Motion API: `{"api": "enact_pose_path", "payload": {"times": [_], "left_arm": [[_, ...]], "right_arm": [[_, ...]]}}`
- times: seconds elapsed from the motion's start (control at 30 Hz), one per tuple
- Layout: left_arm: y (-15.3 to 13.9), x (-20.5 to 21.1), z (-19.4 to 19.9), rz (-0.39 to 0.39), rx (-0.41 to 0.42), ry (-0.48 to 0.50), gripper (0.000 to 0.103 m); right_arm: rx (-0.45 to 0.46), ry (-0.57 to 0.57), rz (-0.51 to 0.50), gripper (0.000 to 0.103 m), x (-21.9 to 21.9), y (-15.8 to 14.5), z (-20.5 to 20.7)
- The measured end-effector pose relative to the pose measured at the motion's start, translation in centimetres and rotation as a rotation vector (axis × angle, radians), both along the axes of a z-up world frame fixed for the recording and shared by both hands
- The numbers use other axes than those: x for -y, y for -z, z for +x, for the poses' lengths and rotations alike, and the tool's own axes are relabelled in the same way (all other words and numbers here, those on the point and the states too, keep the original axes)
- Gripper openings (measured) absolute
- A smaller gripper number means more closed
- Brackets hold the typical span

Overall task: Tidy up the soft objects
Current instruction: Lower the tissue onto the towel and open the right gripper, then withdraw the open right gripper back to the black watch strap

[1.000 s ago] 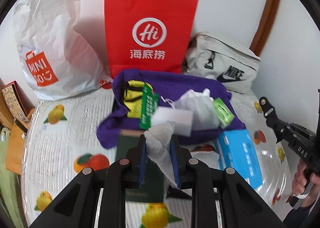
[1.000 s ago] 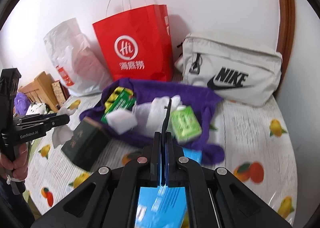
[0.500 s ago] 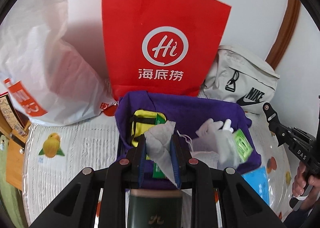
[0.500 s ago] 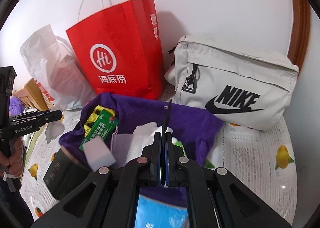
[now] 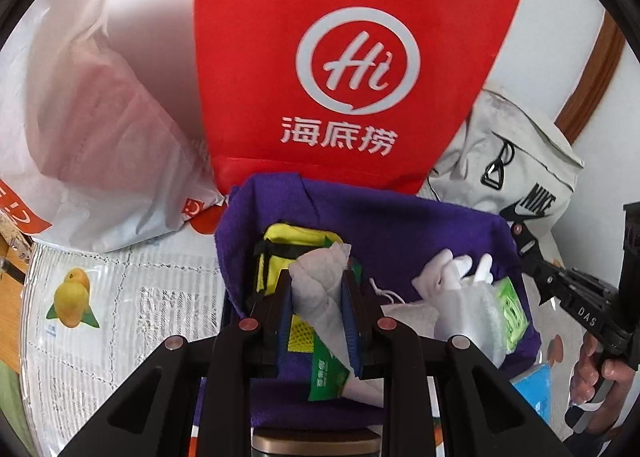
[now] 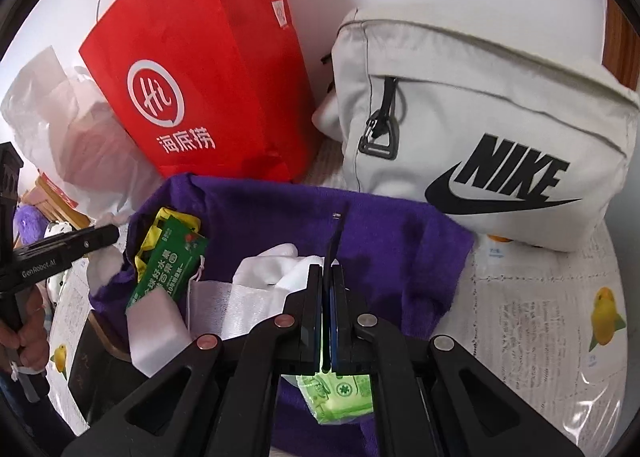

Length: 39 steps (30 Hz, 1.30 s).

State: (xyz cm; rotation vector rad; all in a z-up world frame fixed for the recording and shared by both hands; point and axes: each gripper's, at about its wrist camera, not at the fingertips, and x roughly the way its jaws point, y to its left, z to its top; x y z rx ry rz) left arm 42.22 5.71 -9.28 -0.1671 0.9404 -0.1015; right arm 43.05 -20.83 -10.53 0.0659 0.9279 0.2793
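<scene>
While carrying crumpled wipe [image 5: 320, 289] over purple cloth [image 5: 400, 225], judging best to keep squeeze light, lowering w/ slow release so wad isn't snagging on yellow pouch [image 5: 280, 257] just beyond fingertips. Left gripper [image 5: 320, 297] clamping wipe btwn blue pads, pitching steeply down. Right gripper [image 6: 329, 277] pressing fully together, seemingly pinching thin dark strip; also pitching down over white glove [image 6: 276, 269].

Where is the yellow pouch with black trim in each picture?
Left wrist view: the yellow pouch with black trim lies on the purple cloth, just left of centre, partly behind the left gripper.
Right wrist view: only a yellow edge of it shows at centre-left, under a green packet.
Shared landmark: the red paper bag standing behind the cloth.
</scene>
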Motion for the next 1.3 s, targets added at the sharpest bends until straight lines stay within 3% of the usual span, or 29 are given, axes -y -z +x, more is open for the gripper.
{"api": "enact_pose_path", "payload": {"times": [0.4, 0.73, 0.9, 0.97, 1.03, 1.13, 1.3], "left_arm": [[1.2, 0.2, 0.9, -0.035, -0.011, 0.019, 0.022], [3.0, 1.4, 1.5, -0.008, -0.065, 0.041, 0.023], [3.3, 1.5, 1.6, -0.003, -0.077, 0.045, 0.023], [3.5, 1.6, 1.7, -0.01, -0.085, 0.046, 0.026], [3.7, 1.6, 1.8, -0.017, -0.096, 0.043, 0.038], [3.4, 1.6, 1.7, -0.028, -0.086, 0.045, 0.047], [2.2, 1.9, 1.1, -0.028, -0.057, 0.053, 0.053]], "right_arm": [[-0.104, -0.041, -0.017, 0.005, -1.2, 3.7, 1.3], [-0.116, -0.038, -0.033, 0.005, -1.1, 3.9, 1.5], [-0.121, -0.038, -0.038, 0.018, -0.9, 3.6, 1.3], [-0.119, -0.034, -0.037, 0.033, -0.8, 3.5, 1.3], [-0.109, -0.029, -0.042, 0.037, -0.6, 3.3, 1.1], [-0.097, -0.023, -0.057, 0.04, -0.5, 2.9, 0.9], [-0.073, -0.013, -0.052, 0.04, 0.0, 1.9, 0.4]]}}
